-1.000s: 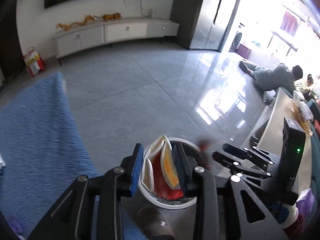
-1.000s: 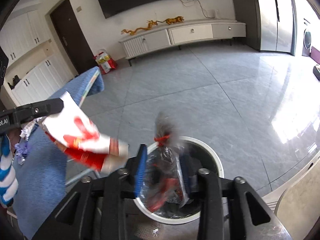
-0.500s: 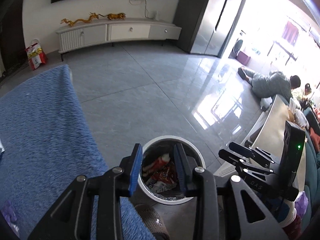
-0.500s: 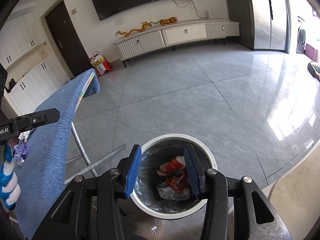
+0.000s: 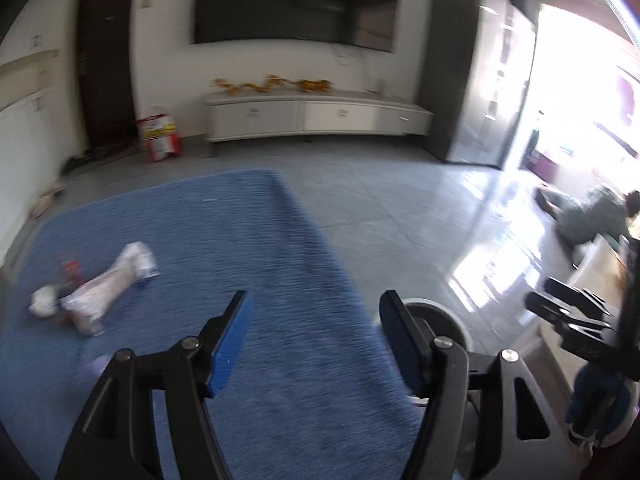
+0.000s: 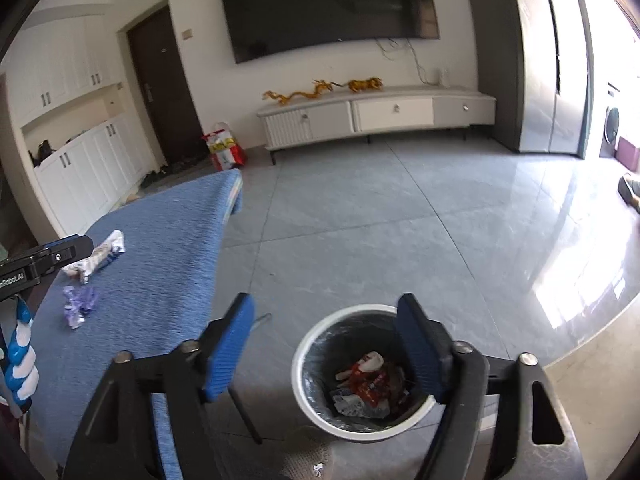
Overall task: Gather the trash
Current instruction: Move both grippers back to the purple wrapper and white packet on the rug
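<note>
Wrappers (image 5: 104, 296) lie left of the left tongs (image 5: 316, 336), spread, just opened, empty.

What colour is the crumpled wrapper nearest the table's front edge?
Pale purple; the crumpled wrapper lies on the blue table cover, clearest in the right wrist view.

Only one piece of lettering can be read. In the right wrist view, the black body of the left gripper (image 6: 38, 266) at the left edge carries small white print; its end reads roughly "Robot.AI", while the start is cut off by the frame edge. The red and yellow bag (image 6: 224, 148) on the floor by the dark door has markings too small to make out. The wrappers in the trash bin (image 6: 362, 380) show red and white print that is not legible. In the left wrist view, motion blur leaves nothing readable, including the wrappers (image 5: 108, 290) on the blue cloth.
</note>
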Available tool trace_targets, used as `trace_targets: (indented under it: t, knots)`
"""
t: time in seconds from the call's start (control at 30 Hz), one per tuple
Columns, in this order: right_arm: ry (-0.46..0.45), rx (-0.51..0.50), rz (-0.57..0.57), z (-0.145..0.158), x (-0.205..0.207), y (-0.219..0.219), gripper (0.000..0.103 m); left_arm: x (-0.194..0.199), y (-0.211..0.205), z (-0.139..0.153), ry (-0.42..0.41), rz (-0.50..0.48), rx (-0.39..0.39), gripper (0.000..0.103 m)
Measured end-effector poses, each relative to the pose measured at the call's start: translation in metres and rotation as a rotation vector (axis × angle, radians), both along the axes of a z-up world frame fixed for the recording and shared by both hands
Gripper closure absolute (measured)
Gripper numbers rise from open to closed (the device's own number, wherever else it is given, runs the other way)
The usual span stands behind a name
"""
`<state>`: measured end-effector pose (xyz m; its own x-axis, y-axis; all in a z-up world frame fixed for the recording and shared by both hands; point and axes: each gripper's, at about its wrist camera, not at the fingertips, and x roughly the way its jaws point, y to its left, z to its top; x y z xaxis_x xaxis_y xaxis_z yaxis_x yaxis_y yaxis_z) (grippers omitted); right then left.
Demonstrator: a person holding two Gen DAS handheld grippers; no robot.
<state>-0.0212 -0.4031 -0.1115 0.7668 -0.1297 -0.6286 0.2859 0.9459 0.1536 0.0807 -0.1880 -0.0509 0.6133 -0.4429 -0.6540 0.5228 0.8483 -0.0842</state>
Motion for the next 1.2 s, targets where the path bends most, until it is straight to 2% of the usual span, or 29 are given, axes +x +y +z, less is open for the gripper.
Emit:
trace_targets:
  t: [0.17,0.33,0.47,0.6,0.83,1.2]
  knots:
    - [-0.007,-0.008,0.057,0.008,0.009,0.033,0.029,0.001,0.062,0.007,-0.026,0.152,-0.014,0.039]
    - [-0.012,-0.023,0.114,0.017,0.018,0.066,0.029,-0.005,0.103,0.004,-0.056,0.242,-0.003,0.039]
    - [-0.013,-0.045,0.156,0.026,0.024,0.092,0.028,-0.011,0.132,0.002,-0.061,0.284,-0.024,0.038]
    - [-0.018,-0.068,0.186,0.036,0.03,0.112,0.028,-0.014,0.154,0.0,-0.069,0.32,-0.04,0.032]
    - [-0.017,-0.105,0.236,0.05,0.045,0.155,0.028,-0.02,0.19,-0.006,-0.076,0.358,-0.074,0.032]
    - [0.014,-0.156,0.358,0.052,0.07,0.22,0.028,-0.017,0.241,-0.026,-0.044,0.419,-0.119,0.032]
